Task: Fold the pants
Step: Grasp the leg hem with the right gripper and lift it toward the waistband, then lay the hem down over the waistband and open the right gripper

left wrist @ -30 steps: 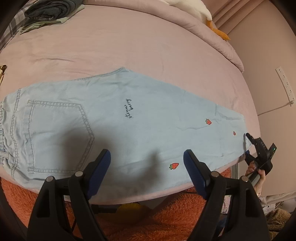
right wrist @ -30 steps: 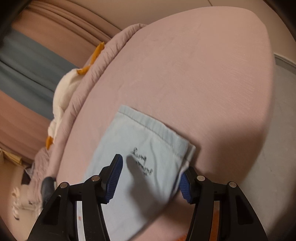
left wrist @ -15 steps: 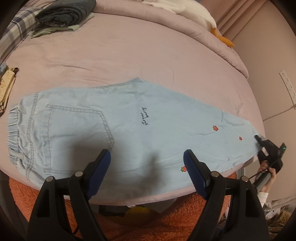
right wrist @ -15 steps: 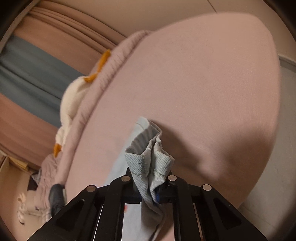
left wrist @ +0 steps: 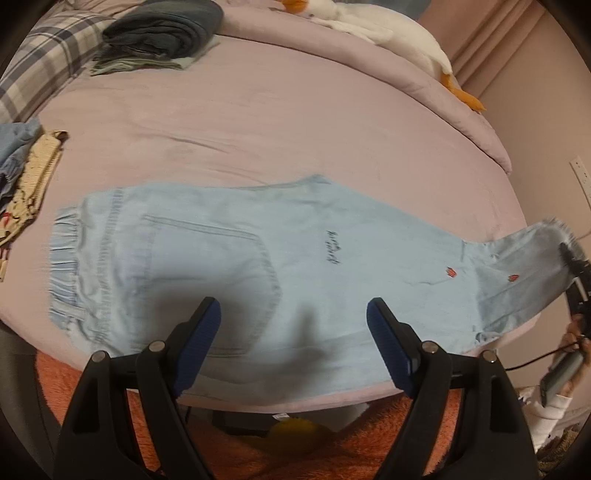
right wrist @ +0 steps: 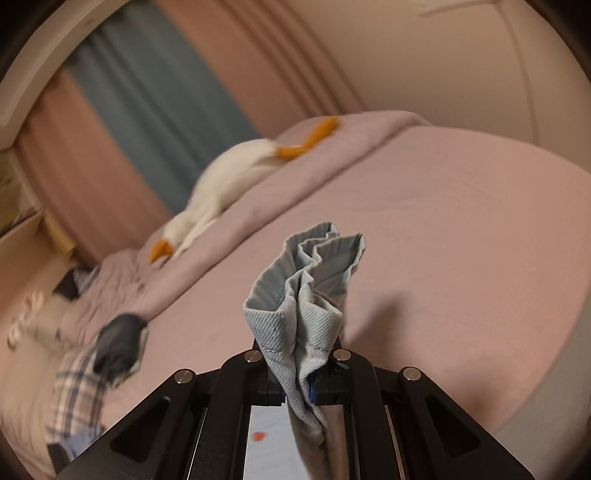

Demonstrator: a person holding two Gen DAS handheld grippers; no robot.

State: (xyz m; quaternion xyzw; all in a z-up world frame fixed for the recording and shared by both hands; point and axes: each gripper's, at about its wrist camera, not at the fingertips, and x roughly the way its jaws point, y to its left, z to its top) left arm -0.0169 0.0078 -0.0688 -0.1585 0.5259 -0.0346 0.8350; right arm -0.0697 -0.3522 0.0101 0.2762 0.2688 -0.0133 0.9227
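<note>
Light-blue denim pants (left wrist: 229,266), embroidered w/ small red strawberries, were pictured laid flat along the near edge of a pink-covered bed (left wrist: 295,122), long axis running side to side across the left wrist view: gathered waistband toward the bed's left edge, leg hems toward its right edge.

The right gripper (right wrist: 299,387) was seen clamped tight on the bunched hem end (right wrist: 306,291) of the pants, w/ that end raised clear of the pink cover at the bed's right edge; the rest of the garment was left lying on the bed. In the left wrist view the same lifted hem (left wrist: 532,258) was shown at far right, a person's hand (left wrist: 576,354) visible just below it on the gripper handle.

The left gripper (left wrist: 293,339) was held wide apart, nothing between its blue pads (left wrist: 199,343), above the near edge at about the garment's middle, back pocket (left wrist: 221,266) to its left. Contact w/ the denim could not be told.

The coming move was judged to turn on one relation: hem end at right, waistband at left, so the fold would likely be carried leftward along the long axis by the right gripper, the only one holding fabric. The left gripper was judged nearer the waistband, placed to pin or take the fold line.

Folded dark clothes (left wrist: 162,33) and a white plush goose (left wrist: 384,33) were left near the bed's far edge, well apart from the pants.
</note>
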